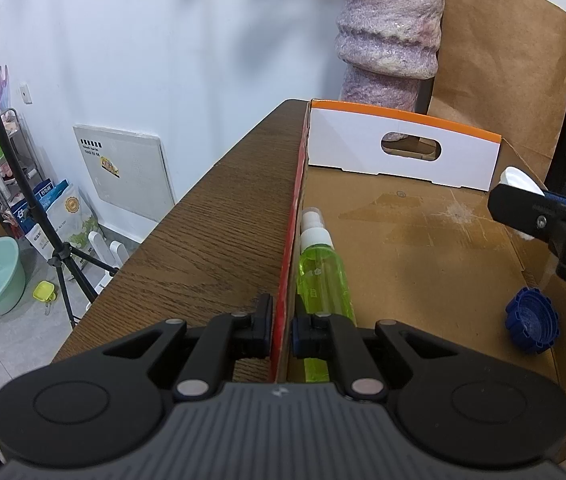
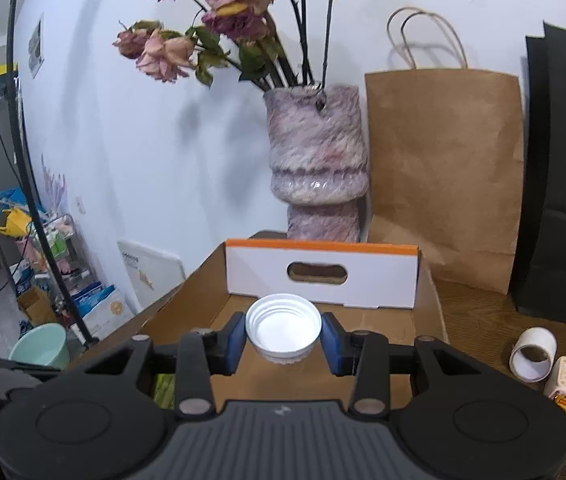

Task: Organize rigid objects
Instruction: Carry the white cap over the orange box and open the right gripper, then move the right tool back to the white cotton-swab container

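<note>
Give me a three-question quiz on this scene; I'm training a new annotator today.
1. True or false: the left tool pinches the cardboard box wall.
2. What does the right tool hold? A) blue cap B) white cap C) green spray bottle
3. Fill in: the green spray bottle lies inside the ____.

Key: 1 true. 2 B, the white cap. 3 box.

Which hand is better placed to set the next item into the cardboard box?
The right. Its tool grips the white ribbed plastic cap above the brown cardboard box, while the left tool is clamped on the box's red side wall.
</note>
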Demonstrator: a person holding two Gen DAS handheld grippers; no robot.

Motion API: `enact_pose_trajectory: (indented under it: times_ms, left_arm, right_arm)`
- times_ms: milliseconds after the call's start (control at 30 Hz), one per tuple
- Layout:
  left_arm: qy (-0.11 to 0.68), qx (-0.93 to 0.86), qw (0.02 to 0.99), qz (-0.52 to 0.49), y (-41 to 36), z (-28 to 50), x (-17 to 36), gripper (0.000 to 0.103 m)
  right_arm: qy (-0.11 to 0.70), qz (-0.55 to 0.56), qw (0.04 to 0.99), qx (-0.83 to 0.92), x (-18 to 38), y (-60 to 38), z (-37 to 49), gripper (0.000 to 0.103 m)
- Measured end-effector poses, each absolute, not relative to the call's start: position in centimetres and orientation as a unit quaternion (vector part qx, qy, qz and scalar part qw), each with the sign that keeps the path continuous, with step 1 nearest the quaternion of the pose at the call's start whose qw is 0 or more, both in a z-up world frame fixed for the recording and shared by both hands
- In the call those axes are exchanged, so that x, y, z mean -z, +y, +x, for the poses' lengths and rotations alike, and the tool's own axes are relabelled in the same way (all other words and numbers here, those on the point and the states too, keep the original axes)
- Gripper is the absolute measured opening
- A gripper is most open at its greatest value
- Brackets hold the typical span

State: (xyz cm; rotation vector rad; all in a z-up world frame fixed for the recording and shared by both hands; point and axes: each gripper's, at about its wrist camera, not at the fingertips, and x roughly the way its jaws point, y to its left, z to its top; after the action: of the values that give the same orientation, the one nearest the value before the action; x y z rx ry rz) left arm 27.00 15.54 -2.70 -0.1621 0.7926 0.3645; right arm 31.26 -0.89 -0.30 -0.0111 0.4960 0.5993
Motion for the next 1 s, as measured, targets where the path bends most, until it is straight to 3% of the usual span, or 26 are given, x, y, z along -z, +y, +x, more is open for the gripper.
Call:
enact_pose_trajectory:
  times_ms: [500,567,633,667,833,1000]
  left_arm:
    - [0.383,-0.176,0.903,-0.078,15.55,27.0,2.71,0.01]
    - [0.383,-0.176,0.903,-0.078,15.58,27.0,2.73,0.01]
    - [0.383,-0.176,0.903,-0.078,15.58,27.0,2.72,0.01]
    - [0.383,-0.176,0.903,-0.079,15.61,26.99,2.73,0.01]
    - [0.383,-0.176,0.903,-0.078,15.54,27.0,2.71,0.01]
    - [0.383,-0.176,0.903,-0.078,15.55,27.0,2.71,0.01]
  right_arm:
    - [0.261,-0.011,0.918,-0.299,0.58,-0.78,31.5,0.04]
    - [0.263,-0.008,0.919,-0.293,0.54,-0.85,31.59,0.047]
    - [0.263,-0.003,0.921,-0.289,0.45,-1.03,31.66,0.079]
    - [0.26,0.0,0.922,-0.288,0.38,-1.16,31.64,0.084]
    - [0.264,0.004,0.922,-0.282,0.34,-1.25,31.83,0.099]
    - [0.271,0.019,0.921,-0.277,0.42,-1.6,32.12,0.101]
